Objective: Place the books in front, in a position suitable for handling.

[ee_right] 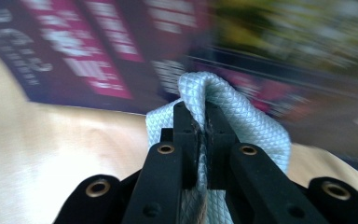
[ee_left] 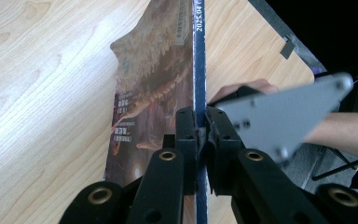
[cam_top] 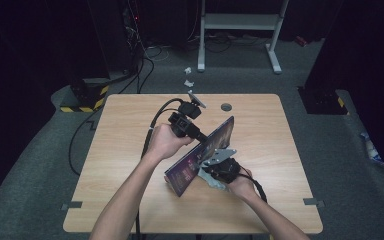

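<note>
Both forearms reach in from below; left gripper clamps the magazine's spine, holding it tilted above the table; right gripper pinches a pale cloth against the cover.

1. Both forearms enter from the bottom edge of the high view, bare, angled inward toward mid-table.
2. Left hand wraps the left gripper body; wrist straight; gripper points right and slightly toward the person.
3. In the left gripper view, the left jaws are pressed together on a thin edge, pads nearly meeting.
4. Right hand holds the right gripper low, close to the body, aimed left; grey plate on top.
5. In the right gripper view, the right gripper is clamped on a fold of cloth; heavy motion blur behind.
6. The two grippers sit close together, the left farther from the person.
</note>
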`<state>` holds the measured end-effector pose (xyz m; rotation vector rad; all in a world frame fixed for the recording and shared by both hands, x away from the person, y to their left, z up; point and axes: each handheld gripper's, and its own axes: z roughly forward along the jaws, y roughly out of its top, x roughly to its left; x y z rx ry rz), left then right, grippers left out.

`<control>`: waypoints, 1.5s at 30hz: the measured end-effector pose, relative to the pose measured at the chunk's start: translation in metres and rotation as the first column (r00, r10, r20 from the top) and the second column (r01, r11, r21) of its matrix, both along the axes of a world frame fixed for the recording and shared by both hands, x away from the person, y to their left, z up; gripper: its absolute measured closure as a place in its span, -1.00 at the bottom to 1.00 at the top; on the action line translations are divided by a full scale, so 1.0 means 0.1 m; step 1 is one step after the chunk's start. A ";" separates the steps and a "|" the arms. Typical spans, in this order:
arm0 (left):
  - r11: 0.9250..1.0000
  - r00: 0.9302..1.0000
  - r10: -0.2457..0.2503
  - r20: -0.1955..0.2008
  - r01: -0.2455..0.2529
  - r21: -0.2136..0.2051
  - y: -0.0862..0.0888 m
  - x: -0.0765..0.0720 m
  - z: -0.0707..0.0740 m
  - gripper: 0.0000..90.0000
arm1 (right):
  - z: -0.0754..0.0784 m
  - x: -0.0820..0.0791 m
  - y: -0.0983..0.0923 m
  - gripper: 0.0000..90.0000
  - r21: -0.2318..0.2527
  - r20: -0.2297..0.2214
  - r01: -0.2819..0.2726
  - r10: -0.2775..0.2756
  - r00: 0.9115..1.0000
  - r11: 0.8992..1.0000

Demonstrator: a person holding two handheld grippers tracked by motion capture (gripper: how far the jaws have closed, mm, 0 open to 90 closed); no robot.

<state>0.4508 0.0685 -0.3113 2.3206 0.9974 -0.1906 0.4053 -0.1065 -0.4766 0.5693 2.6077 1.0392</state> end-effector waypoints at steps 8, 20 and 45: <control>1.000 1.000 0.007 0.009 -0.007 -0.021 0.01 0.00 0.02 0.88 | 0.04 0.36 -0.39 0.90 0.017 -0.032 0.213 -0.213 0.977 0.977; 1.000 0.999 0.027 0.019 -0.027 -0.015 0.03 0.00 0.10 0.88 | 0.02 -0.07 0.12 0.90 0.003 -0.009 -0.036 0.036 0.999 0.999; 0.999 0.999 0.047 0.025 -0.048 0.021 -0.01 0.03 0.05 0.88 | 0.48 0.09 -0.10 0.90 0.031 0.009 0.117 -0.117 0.993 0.993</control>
